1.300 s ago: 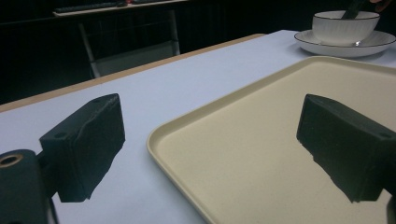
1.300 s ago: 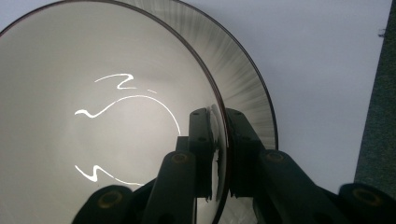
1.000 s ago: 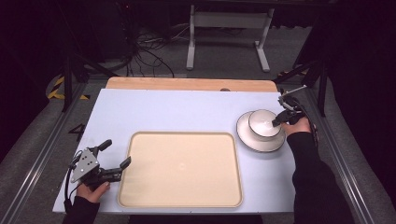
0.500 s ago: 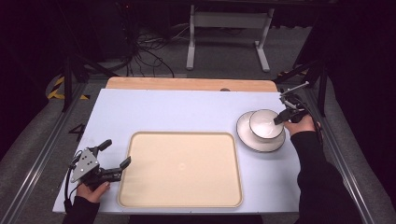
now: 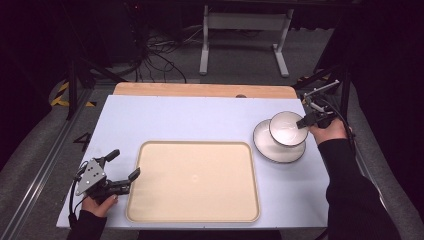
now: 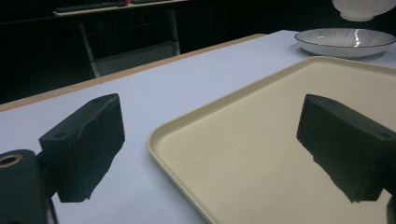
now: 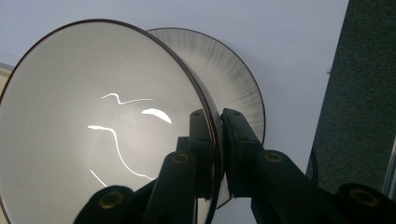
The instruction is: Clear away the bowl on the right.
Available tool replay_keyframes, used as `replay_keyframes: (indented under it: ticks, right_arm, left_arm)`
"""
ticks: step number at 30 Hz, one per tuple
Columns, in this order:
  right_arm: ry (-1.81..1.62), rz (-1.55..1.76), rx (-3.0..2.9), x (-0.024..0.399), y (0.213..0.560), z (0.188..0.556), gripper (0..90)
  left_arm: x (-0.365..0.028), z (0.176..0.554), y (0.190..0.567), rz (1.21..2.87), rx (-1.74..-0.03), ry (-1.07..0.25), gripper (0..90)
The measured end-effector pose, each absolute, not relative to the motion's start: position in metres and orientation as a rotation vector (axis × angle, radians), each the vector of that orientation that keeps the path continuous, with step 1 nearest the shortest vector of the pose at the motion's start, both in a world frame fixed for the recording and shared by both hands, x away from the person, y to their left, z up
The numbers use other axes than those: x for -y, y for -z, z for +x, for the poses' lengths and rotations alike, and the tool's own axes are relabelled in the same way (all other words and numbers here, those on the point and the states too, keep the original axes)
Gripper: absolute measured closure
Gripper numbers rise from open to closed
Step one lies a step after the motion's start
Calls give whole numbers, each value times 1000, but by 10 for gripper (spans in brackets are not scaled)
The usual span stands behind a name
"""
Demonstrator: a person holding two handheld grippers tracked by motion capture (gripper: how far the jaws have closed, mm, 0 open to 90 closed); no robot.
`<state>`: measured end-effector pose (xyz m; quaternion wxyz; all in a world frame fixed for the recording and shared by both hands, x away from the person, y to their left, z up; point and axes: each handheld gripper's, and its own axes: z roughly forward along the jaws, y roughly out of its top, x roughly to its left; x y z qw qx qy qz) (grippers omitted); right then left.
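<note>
A white bowl [image 5: 287,128] with a dark rim hangs tilted above a white plate [image 5: 272,147] at the table's right side. My right gripper [image 5: 303,121] is shut on the bowl's rim; in the right gripper view its jaws pinch the bowl's [image 7: 93,135] wall, with the plate [image 7: 233,79] below and behind. A cream tray [image 5: 194,181] lies in the front middle of the table. My left gripper [image 5: 122,169] rests open at the tray's left edge, nothing between its jaws. In the left gripper view the tray [image 6: 261,140], the plate [image 6: 343,41] and the raised bowl [image 6: 362,8] appear beyond the open jaws.
The table top [image 5: 190,120] is pale blue-white with a wooden strip [image 5: 200,90] along its far edge. A metal stand [image 5: 245,35] and cables lie on the dark floor behind. The table's right edge is close to the plate.
My right gripper has lifted the bowl off the plate and tipped it, moving slightly up and away. The left gripper has stayed still.
</note>
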<state>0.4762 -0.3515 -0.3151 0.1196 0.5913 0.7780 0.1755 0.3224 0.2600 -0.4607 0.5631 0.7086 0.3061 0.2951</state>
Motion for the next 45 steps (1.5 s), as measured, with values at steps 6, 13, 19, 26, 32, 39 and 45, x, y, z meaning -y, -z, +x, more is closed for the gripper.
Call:
replay_keyframes:
  ticks: [6, 13, 19, 26, 32, 39, 45]
  right_arm:
    - [-545, 1700, -2273, 348, 301, 470, 832]
    - [-546, 1638, -2303, 336, 292, 463, 832]
    - [-557, 1581, -2332, 324, 285, 457, 832]
    - [-581, 1504, -2393, 302, 281, 452, 832]
    - [-611, 1435, -2449, 279, 277, 446, 832]
    - [-640, 1366, -2506, 257, 273, 439, 832]
    - [-674, 1330, -2537, 241, 270, 433, 832]
  left_arm:
    - [-260, 323, 461, 1670, -718, -695, 83]
    - [-260, 322, 461, 1670, -717, -695, 84]
    - [-260, 323, 461, 1669, -719, -695, 83]
    - [-260, 323, 461, 1671, -716, -696, 83]
    - [-260, 323, 461, 1669, -715, -694, 83]
    - [-260, 322, 461, 1669, -717, -695, 83]
    - [-260, 322, 461, 1671, -715, -696, 84]
